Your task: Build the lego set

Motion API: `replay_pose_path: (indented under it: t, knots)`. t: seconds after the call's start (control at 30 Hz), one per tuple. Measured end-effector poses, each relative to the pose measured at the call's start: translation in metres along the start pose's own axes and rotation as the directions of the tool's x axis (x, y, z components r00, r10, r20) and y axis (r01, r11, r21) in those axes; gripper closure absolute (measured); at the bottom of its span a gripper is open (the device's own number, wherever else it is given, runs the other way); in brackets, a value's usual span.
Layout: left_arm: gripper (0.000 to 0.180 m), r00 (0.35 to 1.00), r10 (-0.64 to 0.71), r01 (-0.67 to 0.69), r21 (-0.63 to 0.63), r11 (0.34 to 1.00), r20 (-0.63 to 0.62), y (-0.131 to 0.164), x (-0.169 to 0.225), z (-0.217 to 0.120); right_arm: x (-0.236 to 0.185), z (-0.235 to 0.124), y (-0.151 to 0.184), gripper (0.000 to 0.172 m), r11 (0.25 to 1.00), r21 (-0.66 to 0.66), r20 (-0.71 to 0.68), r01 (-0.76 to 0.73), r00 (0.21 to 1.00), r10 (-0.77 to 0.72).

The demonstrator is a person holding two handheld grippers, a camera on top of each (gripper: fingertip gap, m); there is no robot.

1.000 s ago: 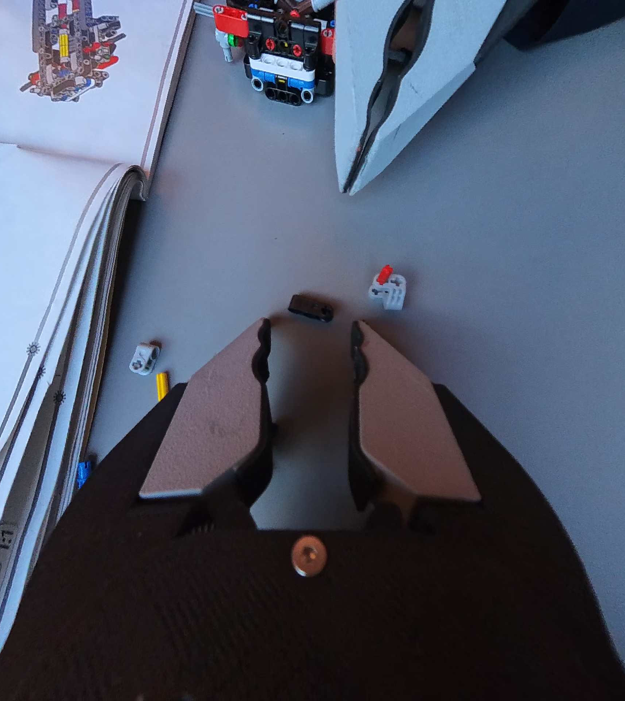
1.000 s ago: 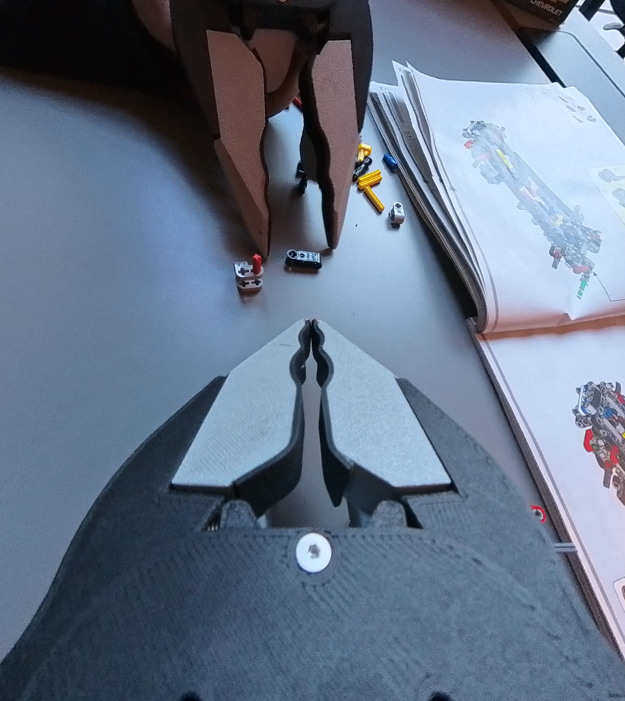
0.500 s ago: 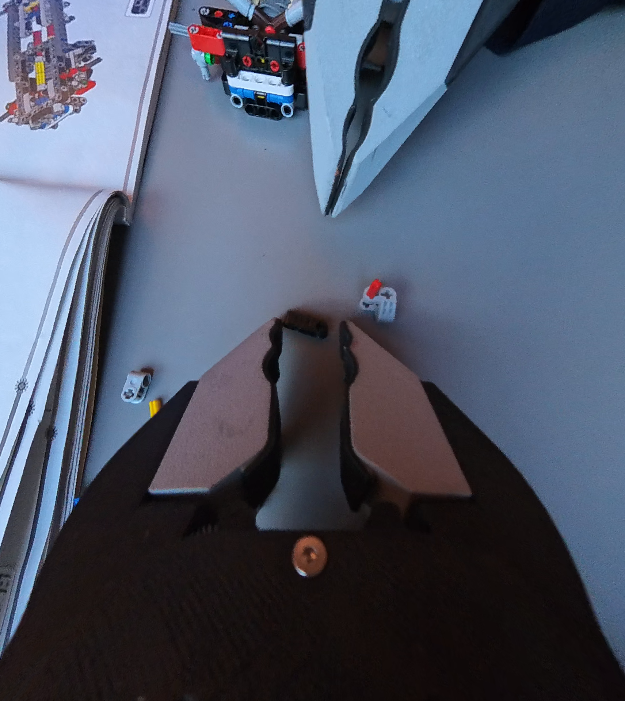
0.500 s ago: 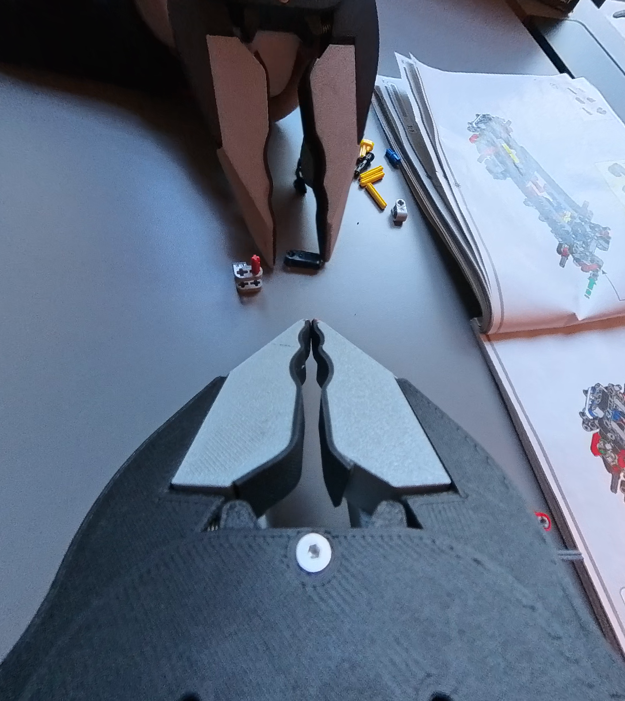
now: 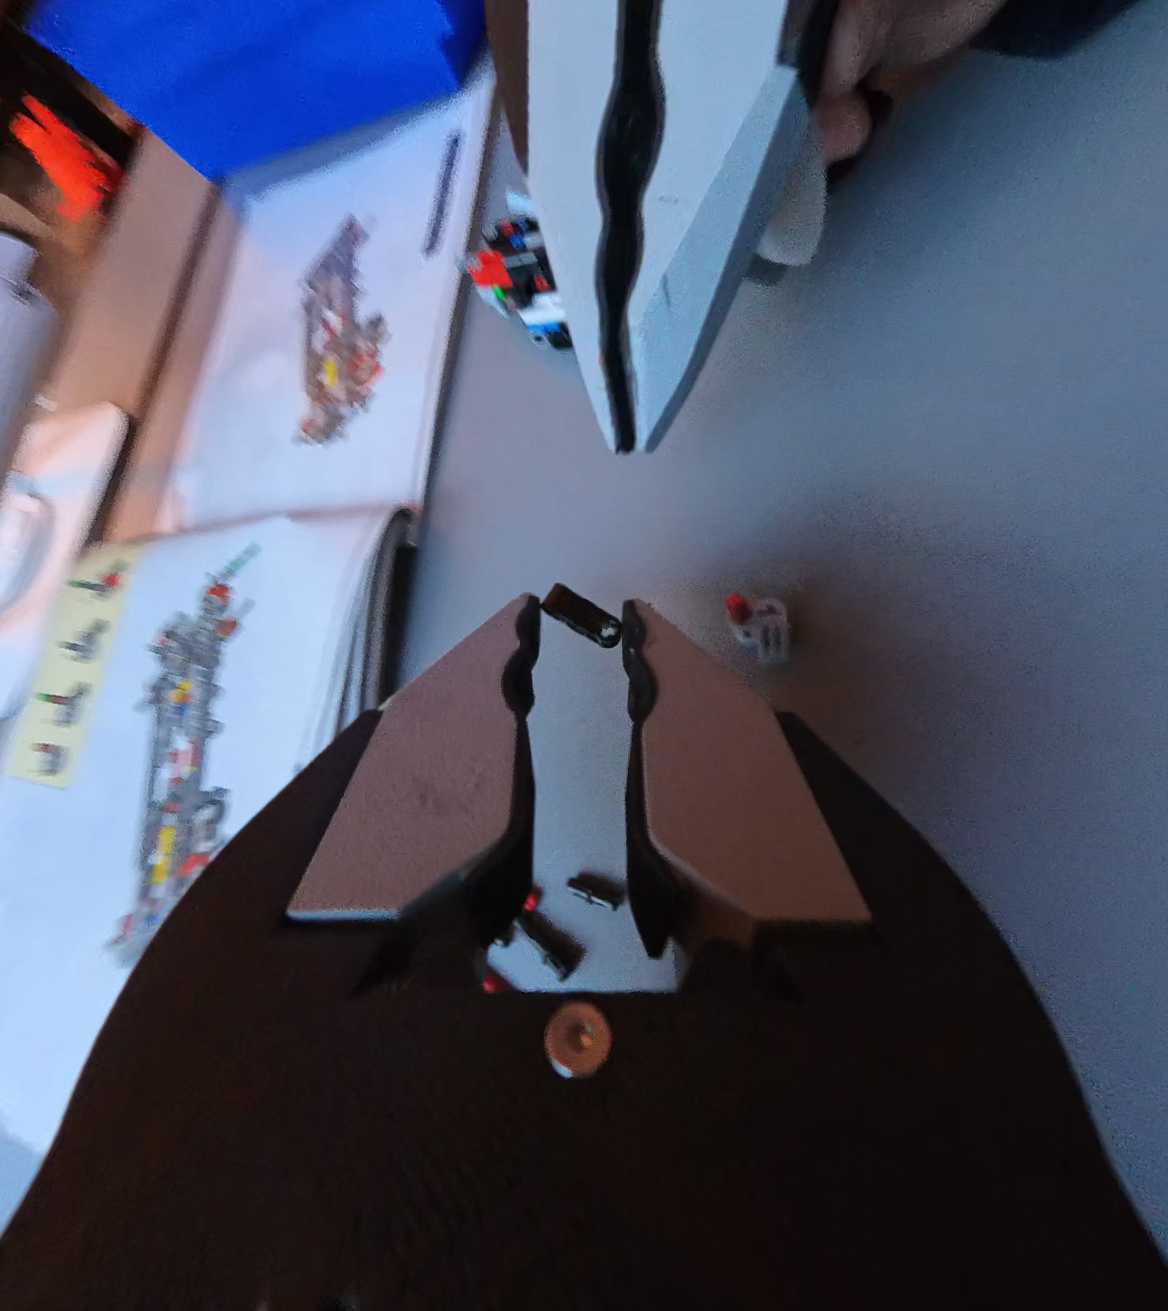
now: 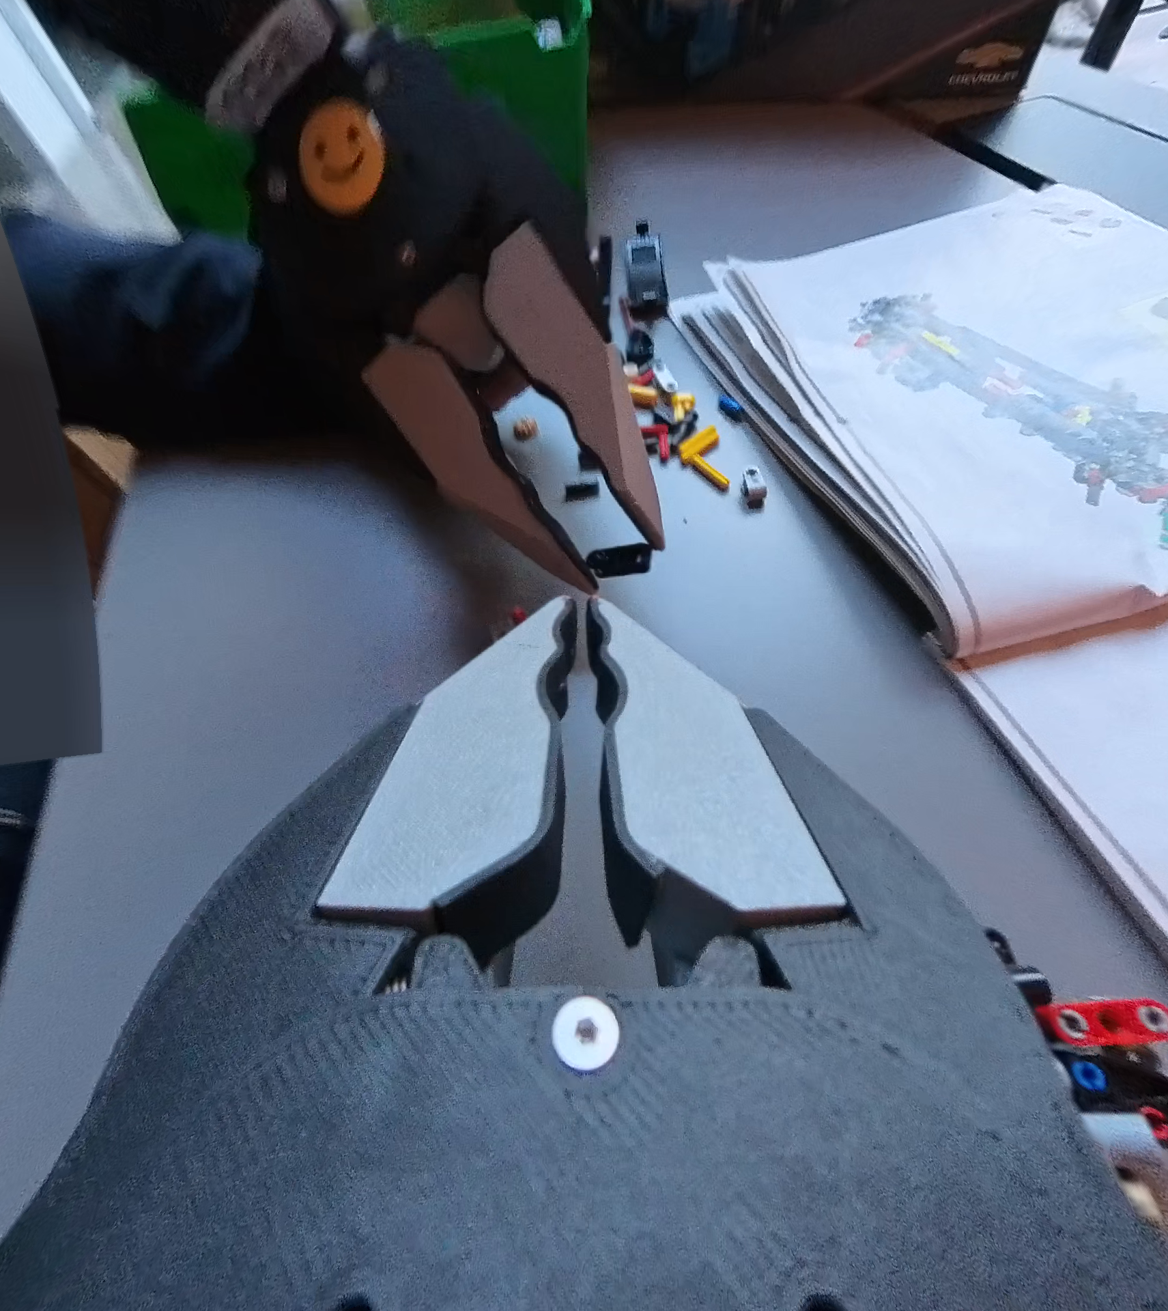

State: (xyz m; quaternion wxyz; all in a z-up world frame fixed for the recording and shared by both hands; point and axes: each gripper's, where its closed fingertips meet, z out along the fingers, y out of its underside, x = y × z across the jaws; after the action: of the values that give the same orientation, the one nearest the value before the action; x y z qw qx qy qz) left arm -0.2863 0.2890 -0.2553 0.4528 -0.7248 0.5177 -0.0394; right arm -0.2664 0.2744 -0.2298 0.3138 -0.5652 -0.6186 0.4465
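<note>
My left gripper (image 5: 581, 616) is shut on a small black lego beam (image 5: 579, 616), pinched end to end between the brown fingertips and held above the grey table (image 5: 921, 496). The right wrist view shows the same gripper (image 6: 627, 567) with the beam (image 6: 620, 560) across its tips. My right gripper (image 6: 581, 603) is shut with nothing between its pads, just in front of the left one. It also shows in the left wrist view (image 5: 627, 440). A grey piece with a red pin (image 5: 758, 628) lies on the table to the right.
The open instruction booklet (image 5: 212, 638) lies beside the work area and also shows in the right wrist view (image 6: 992, 426). A part-built model (image 6: 1134, 1064) sits by my right gripper. Loose pieces (image 6: 680, 426) lie behind the left gripper. A green bin (image 6: 531, 92) stands at the back.
My left gripper's fingers came together on the black beam that lay on the table, then rose and tilted with it. The right gripper stayed shut.
</note>
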Motion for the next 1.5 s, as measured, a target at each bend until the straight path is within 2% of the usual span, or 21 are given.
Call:
replay_pose_path:
  t: [0.1,0.2,0.37,0.6,0.73,0.97,1.17,1.3,1.4,1.5]
  knots:
    - [0.16,0.991,0.063,-0.066,0.024,0.998,0.118,-0.015,-0.009,-0.007,0.0,-0.005,-0.011,0.17,0.992,0.069,0.027,-0.102,0.995,0.1]
    - [0.16,0.977,0.095,-0.105,0.04,0.994,0.189,-0.026,-0.013,-0.012,0.001,-0.007,-0.017,0.159,0.977,0.109,0.056,-0.185,0.982,0.18]
    - [0.159,0.965,0.124,-0.146,0.08,0.986,0.229,-0.047,-0.007,-0.016,-0.005,-0.008,-0.026,0.153,0.932,0.161,0.164,-0.326,0.939,0.301]
    - [0.16,0.962,0.166,-0.189,0.087,0.978,0.219,-0.058,0.005,-0.013,-0.015,-0.004,-0.031,0.154,0.898,0.175,0.275,-0.404,0.896,0.349]
    - [0.16,0.964,0.157,-0.182,0.104,0.978,0.217,-0.061,0.006,-0.014,-0.013,-0.004,-0.03,0.166,0.895,0.179,0.267,-0.408,0.896,0.355]
    - [0.159,0.965,0.153,-0.176,0.093,0.98,0.211,-0.057,0.005,-0.011,-0.007,-0.002,-0.027,0.167,0.914,0.179,0.208,-0.365,0.922,0.328]
    - [0.149,0.997,0.012,-0.019,0.093,0.995,0.081,-0.044,0.007,-0.006,0.002,-0.006,-0.024,0.167,0.947,0.183,0.107,-0.266,0.962,0.25]
    - [0.147,0.998,-0.046,0.041,0.1,0.994,0.051,-0.04,0.003,-0.005,0.004,-0.007,-0.021,0.168,0.973,0.153,0.036,-0.174,0.985,0.17]
    - [0.147,0.998,-0.007,0.001,0.098,0.995,0.061,-0.041,0.004,-0.007,-0.005,-0.004,-0.017,0.167,0.985,0.118,0.045,-0.13,0.991,0.125]
    - [0.151,0.988,0.113,-0.122,0.079,0.989,0.107,-0.043,0.01,-0.008,-0.01,-0.003,-0.016,0.167,0.982,0.106,0.09,-0.156,0.985,0.147]
